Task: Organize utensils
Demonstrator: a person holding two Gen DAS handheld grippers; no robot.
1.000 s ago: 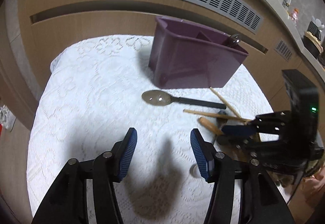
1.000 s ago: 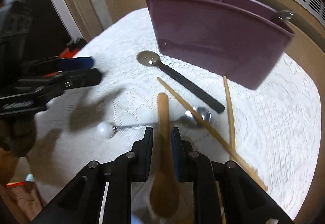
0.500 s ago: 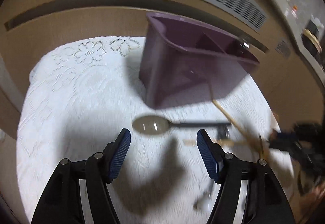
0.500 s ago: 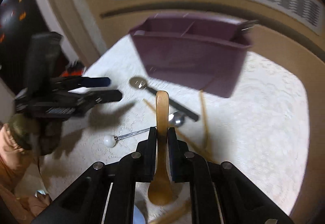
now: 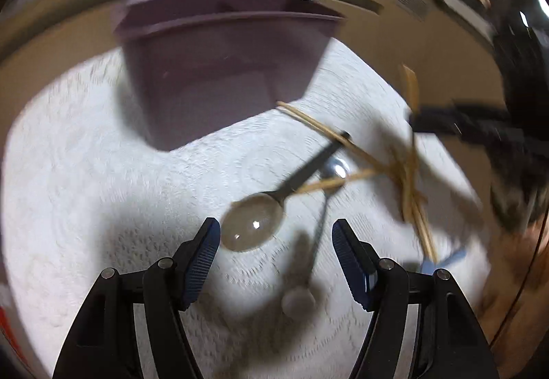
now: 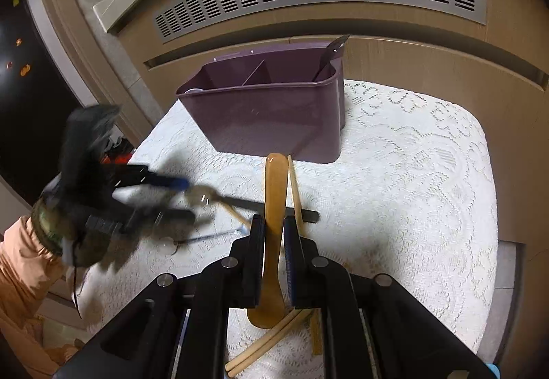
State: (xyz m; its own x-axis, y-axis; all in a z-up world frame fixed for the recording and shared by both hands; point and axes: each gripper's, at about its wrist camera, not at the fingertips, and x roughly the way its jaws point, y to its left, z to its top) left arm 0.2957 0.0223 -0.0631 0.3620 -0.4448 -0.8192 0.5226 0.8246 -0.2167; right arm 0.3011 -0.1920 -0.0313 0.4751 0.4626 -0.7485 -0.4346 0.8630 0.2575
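Wooden spoon (image 6: 274, 207) is gripped mid-handle by the right gripper (image 6: 274, 231), raised short of the purple caddy (image 6: 271, 111). Left gripper (image 5: 274, 241) is held agape over a black-handled spoon (image 5: 254, 224). Chopsticks (image 5: 408, 180) lying crossed there could be snagged or scattered.

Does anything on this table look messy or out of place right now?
Yes. Loose chopsticks lie crossed over the black-handled spoon and a thin metal spoon on the lace cloth, outside the purple caddy. The right tool holds a wooden spoon; nothing looks spilled or broken.
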